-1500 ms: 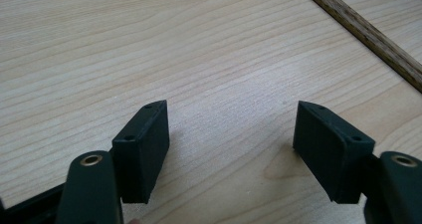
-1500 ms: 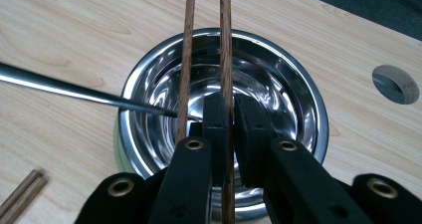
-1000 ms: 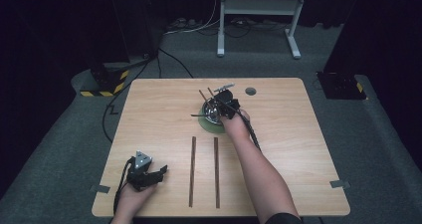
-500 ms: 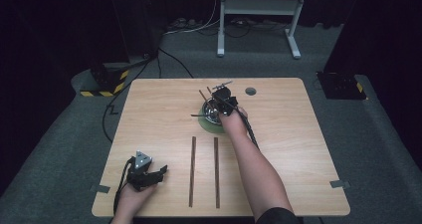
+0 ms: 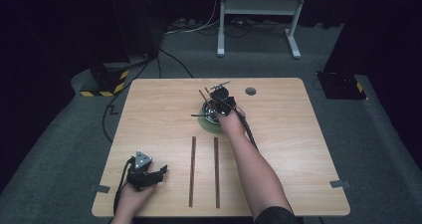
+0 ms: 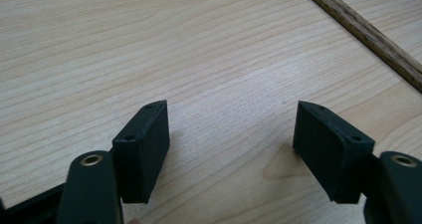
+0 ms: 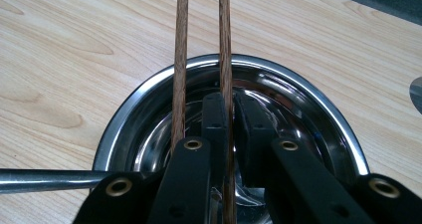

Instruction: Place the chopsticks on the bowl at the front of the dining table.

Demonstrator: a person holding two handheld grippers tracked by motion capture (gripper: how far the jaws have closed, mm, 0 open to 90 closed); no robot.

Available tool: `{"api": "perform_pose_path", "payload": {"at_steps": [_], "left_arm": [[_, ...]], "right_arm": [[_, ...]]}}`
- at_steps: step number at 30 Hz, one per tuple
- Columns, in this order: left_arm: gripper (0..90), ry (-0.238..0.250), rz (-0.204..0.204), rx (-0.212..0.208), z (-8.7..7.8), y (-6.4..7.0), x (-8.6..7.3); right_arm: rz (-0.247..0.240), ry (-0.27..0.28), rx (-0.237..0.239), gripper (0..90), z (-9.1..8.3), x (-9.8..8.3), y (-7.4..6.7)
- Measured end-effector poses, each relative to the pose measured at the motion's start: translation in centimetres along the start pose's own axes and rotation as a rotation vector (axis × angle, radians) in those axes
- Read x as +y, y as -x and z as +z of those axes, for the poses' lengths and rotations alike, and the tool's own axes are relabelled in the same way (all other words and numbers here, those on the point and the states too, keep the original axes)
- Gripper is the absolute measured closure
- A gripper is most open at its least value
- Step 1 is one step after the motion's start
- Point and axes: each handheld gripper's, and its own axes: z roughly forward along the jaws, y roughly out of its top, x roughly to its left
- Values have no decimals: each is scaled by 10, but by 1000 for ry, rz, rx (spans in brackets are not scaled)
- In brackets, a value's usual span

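Note:
A shiny steel bowl (image 7: 149, 104) stands on a green mat (image 5: 208, 127) at the table's far middle. Two wooden sticks (image 7: 180, 59) lean out of the bowl, and a metal handle (image 7: 50, 180) pokes out to one side. My right gripper (image 7: 231, 119) reaches into the bowl (image 5: 209, 115). Its jaws have just been opening a little. One stick (image 7: 225, 40) stands between them against the left pad, with a thin slit by the right pad. My left gripper (image 6: 231, 144) rests open on the bare wood at the front left (image 5: 149, 174), with nothing between its pads.
Two long wooden sticks (image 5: 192, 169) (image 5: 216, 169) lie parallel on the table's front middle; one (image 6: 368, 35) crosses the left gripper view's corner. A small grey disc (image 5: 250, 91) sits near the far edge. The right forearm crosses the table from the bottom.

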Motion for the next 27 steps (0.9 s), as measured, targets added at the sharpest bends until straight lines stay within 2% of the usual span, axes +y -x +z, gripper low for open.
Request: {"api": "perform_pose_path", "payload": {"at_steps": [1,4,6,9,10,12,16,17,18,19,20,22,24,25,27], "left_arm": [[305,-1,0,0,0,0,0],[305,-1,4,-1,0,0,0],[306,-4,7,3,0,0,0],[305,-3,7,2,0,1,0],[306,0,10,3,1,1,0],[306,-6,15,9,1,2,0],[306,-13,28,10,1,2,1],[306,-13,28,10,1,2,1],[306,-11,25,9,1,2,1],[306,-11,25,9,1,2,1],[306,-11,26,9,1,2,1],[306,-7,22,10,1,2,1],[307,-6,20,11,1,3,0],[308,-6,19,12,1,3,0],[312,-7,21,20,0,4,0]], "right_arm": [[-3,10,20,754,-3,0,0],[-11,25,21,735,-9,1,-1],[-22,57,25,715,-23,-3,0],[-23,70,25,702,-31,-8,2],[-27,78,29,723,-40,-19,4],[-32,89,22,723,-44,-26,5],[-52,135,5,734,-65,-60,12],[-52,135,5,734,-65,-60,12],[-49,163,9,751,-75,-74,18],[-49,163,9,751,-75,-74,18],[-31,200,-4,792,-82,-87,23],[-20,204,14,809,-86,-98,29],[-19,206,14,816,-87,-102,30],[-7,215,31,831,-87,-115,34],[0,223,44,835,-84,-124,36]]}}
